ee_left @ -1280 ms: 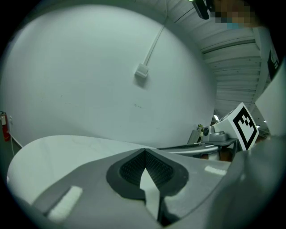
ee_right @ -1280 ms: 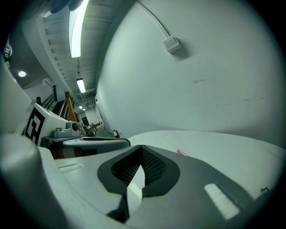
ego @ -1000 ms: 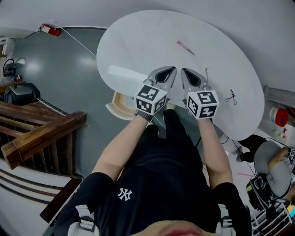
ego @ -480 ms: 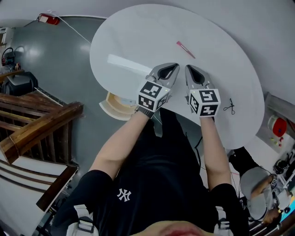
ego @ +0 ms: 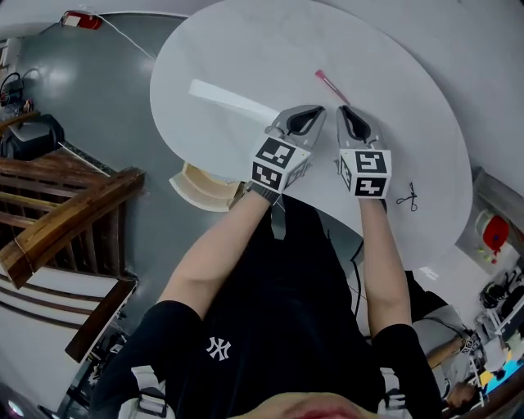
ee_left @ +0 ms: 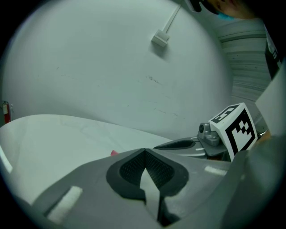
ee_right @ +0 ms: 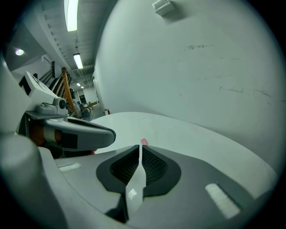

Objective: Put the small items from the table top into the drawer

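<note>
A thin pink pen [ego: 331, 86] lies on the round white table [ego: 246, 49], just beyond both grippers. Small black scissors [ego: 408, 197] rest near the table's right edge. My left gripper [ego: 315, 111] and right gripper [ego: 345, 112] hover side by side over the table near its front edge, both shut with nothing in them. In the left gripper view the shut left gripper [ee_left: 144, 152] points at the pen's pink end [ee_left: 114, 153]. The right gripper view shows the shut right gripper [ee_right: 139, 147] with the pen's tip [ee_right: 144, 142] right above it. An open drawer [ego: 201, 186] with a pale wooden inside juts from under the table's left front.
A wooden stair railing [ego: 65, 221] stands at the left. A red fire extinguisher [ego: 79, 20] lies on the grey floor at the far left. A person's black shirt and forearms fill the lower middle. A wall rises behind the table.
Both grippers have moved forward over the table, closer to the pink pen. The head view has shifted, so the table sits higher in the picture. Both stay shut.
</note>
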Action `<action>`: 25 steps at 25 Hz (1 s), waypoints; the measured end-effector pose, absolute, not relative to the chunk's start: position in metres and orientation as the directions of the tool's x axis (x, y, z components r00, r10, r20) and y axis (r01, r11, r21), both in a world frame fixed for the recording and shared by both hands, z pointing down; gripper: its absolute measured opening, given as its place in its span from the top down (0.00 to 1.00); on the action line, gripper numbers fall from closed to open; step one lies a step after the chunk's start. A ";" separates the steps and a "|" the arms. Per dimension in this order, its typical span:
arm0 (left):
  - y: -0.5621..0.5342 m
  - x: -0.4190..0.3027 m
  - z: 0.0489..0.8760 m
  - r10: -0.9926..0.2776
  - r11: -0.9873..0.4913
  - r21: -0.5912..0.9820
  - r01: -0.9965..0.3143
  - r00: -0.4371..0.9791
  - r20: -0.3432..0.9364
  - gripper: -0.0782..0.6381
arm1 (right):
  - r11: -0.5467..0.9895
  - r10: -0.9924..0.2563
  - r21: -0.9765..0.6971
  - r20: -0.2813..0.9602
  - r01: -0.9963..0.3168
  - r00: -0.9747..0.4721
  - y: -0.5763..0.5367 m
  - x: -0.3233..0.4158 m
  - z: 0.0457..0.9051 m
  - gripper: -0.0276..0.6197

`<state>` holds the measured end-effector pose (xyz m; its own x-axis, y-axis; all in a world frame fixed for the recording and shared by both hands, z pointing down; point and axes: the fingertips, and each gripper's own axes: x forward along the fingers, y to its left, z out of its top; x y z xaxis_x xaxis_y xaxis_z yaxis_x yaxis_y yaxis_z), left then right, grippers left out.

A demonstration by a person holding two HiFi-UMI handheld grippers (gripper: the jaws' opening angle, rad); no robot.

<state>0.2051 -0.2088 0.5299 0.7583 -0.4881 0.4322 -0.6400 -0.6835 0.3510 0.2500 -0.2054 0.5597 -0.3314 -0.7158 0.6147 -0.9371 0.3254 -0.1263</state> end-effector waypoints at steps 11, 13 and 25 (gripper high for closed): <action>-0.218 0.211 0.558 -0.461 -0.654 0.381 -0.653 0.744 0.484 0.89 | 0.388 -0.634 -0.028 0.718 -0.921 -0.288 -0.225 0.264 0.606 0.82; -0.220 0.213 0.561 -0.461 -0.658 0.377 -0.653 0.744 0.484 0.89 | 0.407 -0.617 -0.010 0.735 -0.913 -0.283 -0.227 0.263 0.613 0.81; -0.223 0.211 0.570 -0.450 -0.651 0.382 -0.656 0.739 0.501 0.89 | 0.490 -0.534 0.087 0.817 -0.867 -0.220 -0.228 0.260 0.635 0.86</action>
